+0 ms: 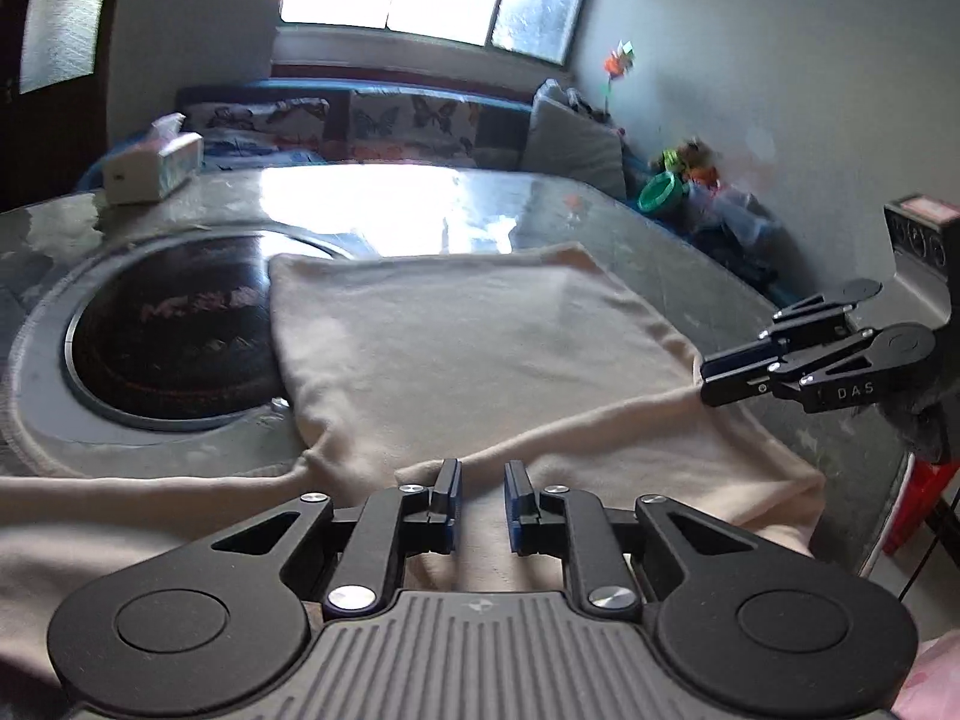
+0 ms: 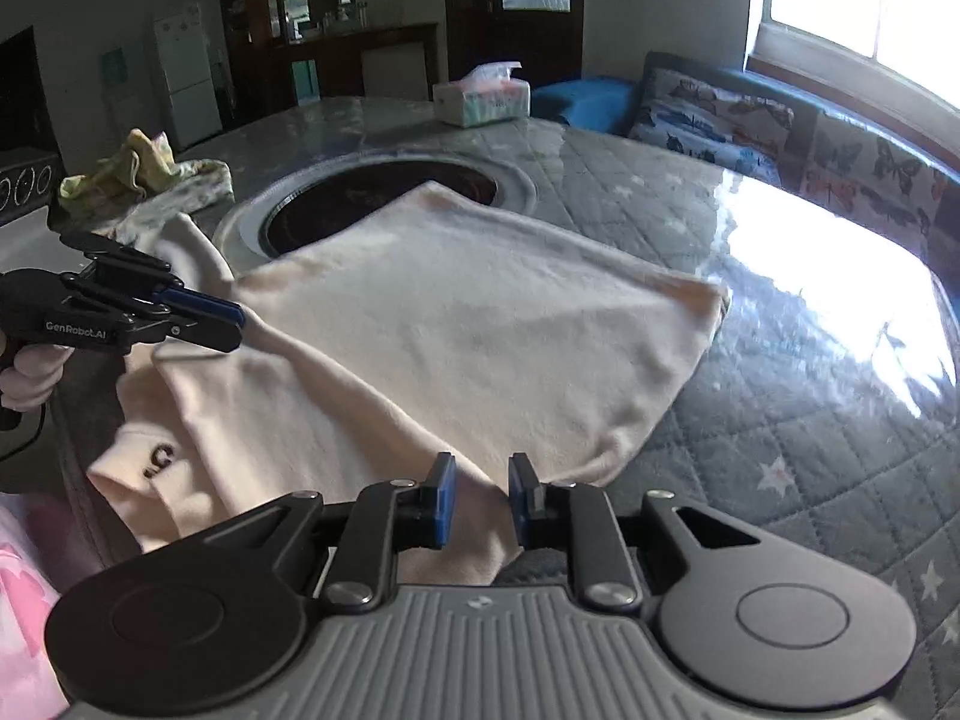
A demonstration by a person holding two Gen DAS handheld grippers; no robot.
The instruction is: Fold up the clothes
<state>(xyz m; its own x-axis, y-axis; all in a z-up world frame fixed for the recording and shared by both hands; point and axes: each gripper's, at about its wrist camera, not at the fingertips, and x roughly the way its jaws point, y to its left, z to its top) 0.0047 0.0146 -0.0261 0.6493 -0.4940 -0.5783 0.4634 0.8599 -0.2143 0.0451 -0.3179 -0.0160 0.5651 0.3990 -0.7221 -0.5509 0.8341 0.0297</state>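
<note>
A cream garment (image 1: 468,348) lies spread on the grey quilted table, partly folded, its far part over the round dark inset; it also shows in the right wrist view (image 2: 480,324). My left gripper (image 1: 483,501) is open just above the garment's near fold, nothing between its blue pads. From the right wrist view the left gripper (image 2: 231,324) hovers at the garment's left edge. My right gripper (image 2: 480,501) is open over the garment's near corner, which lies between the jaws. In the left wrist view the right gripper (image 1: 711,381) sits at the garment's right edge.
A round dark inset (image 1: 168,336) with a metal rim sits in the table. A tissue box (image 2: 483,99) stands at the far side. A yellow-green cloth pile (image 2: 150,180) lies at the left. Sofa cushions (image 1: 408,120) and a window are behind.
</note>
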